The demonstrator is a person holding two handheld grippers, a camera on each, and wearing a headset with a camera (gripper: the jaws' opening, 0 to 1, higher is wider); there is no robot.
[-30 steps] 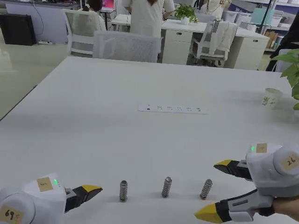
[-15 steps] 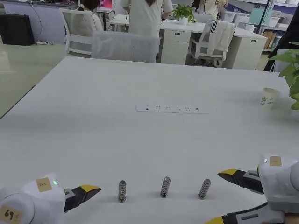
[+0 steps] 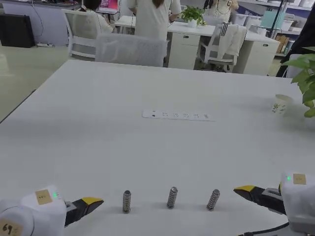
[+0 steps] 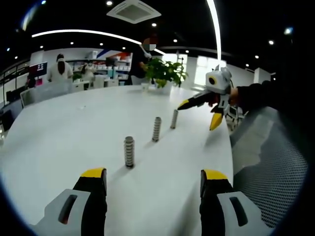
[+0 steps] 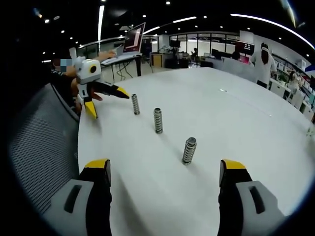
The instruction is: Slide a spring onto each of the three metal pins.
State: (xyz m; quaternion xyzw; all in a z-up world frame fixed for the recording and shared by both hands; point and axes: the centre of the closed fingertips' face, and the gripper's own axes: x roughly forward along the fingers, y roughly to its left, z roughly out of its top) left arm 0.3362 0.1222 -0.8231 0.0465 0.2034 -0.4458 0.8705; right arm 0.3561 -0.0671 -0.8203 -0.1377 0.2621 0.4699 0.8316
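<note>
Three springs [image 3: 172,197] stand upright in a row near the front edge of the tabletop [image 3: 147,147], each apart from the next. The left hand-held gripper [image 4: 153,174] and right hand-held gripper [image 5: 165,164] flank the row, jaws spread wide and empty.

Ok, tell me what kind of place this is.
Most likely an open-plan office: a mesh chair at the white table, a power strip on it, and desks and a potted plant behind.
</note>
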